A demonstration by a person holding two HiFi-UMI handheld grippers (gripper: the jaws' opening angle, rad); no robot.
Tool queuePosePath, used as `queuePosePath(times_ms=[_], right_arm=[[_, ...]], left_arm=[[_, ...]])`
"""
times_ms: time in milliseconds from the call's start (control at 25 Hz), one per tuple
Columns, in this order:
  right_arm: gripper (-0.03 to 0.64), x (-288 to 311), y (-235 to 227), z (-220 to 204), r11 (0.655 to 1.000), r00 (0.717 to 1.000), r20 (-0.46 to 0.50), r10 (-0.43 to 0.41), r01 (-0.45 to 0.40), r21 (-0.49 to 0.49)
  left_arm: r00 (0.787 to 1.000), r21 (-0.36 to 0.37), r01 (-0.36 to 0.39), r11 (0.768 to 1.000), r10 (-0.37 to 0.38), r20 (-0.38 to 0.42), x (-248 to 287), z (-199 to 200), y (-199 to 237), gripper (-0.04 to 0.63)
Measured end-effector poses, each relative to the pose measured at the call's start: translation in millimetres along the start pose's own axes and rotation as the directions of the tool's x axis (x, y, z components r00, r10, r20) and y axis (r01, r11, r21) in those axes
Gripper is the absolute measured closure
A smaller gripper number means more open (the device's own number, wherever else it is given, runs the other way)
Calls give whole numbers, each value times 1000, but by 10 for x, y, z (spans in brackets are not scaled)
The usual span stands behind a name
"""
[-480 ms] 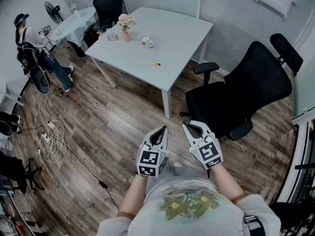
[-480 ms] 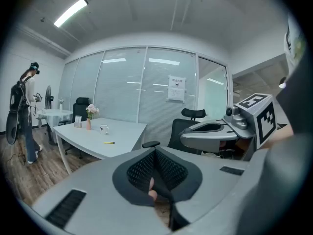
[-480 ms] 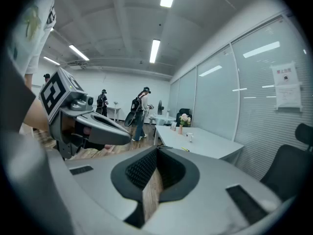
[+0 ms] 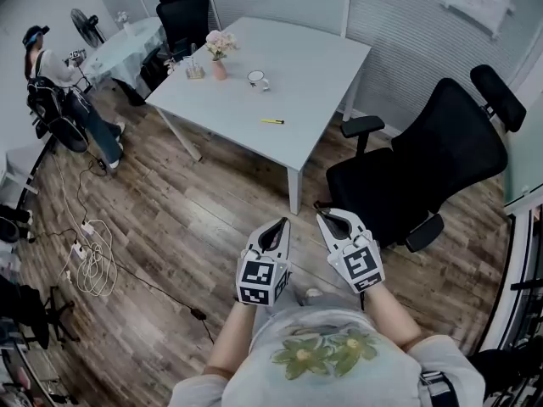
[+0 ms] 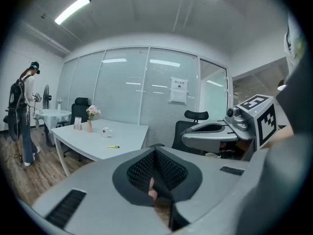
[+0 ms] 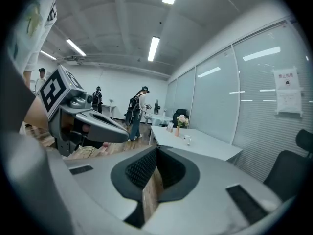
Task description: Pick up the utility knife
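Note:
A small yellow utility knife (image 4: 272, 121) lies on the white table (image 4: 305, 83), well ahead of me; it also shows as a thin yellow sliver (image 5: 113, 146) in the left gripper view. I hold both grippers close to my body above the wooden floor, far short of the table. My left gripper (image 4: 282, 224) has its jaws together with nothing between them, and its tips (image 5: 155, 151) meet in its own view. My right gripper (image 4: 321, 216) is likewise shut and empty, tips (image 6: 156, 151) touching.
On the table stand a vase of flowers (image 4: 218, 49), a white mug (image 4: 256, 79) and a small holder (image 4: 195, 69). A black office chair (image 4: 424, 168) stands at the right, another (image 4: 187, 11) behind the table. A person (image 4: 59, 83) stands at the far left; cables (image 4: 89, 257) lie on the floor.
The view has shifted slightly: table and chair sit a little to the right and lower in the head view. Both grippers keep their place and stay shut.

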State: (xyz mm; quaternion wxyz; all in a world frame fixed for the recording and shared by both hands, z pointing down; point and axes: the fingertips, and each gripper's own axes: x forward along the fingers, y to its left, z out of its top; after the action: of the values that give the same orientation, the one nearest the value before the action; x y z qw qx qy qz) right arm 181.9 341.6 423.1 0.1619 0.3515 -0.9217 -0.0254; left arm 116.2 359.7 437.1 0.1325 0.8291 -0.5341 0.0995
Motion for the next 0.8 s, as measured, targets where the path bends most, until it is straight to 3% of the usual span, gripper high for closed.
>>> queuePosePath(times_ms=[480,800], right_arm=[[611,1456,-188,593,987,987,13,-163,163,15],[611,1882,-189,729,977,977,14,-215,215,18]], left_arm=[[993,55,119,991,-118,-21,330,344,1506,592],[989,4,144,990,-144,-32,504,265,2120,592]])
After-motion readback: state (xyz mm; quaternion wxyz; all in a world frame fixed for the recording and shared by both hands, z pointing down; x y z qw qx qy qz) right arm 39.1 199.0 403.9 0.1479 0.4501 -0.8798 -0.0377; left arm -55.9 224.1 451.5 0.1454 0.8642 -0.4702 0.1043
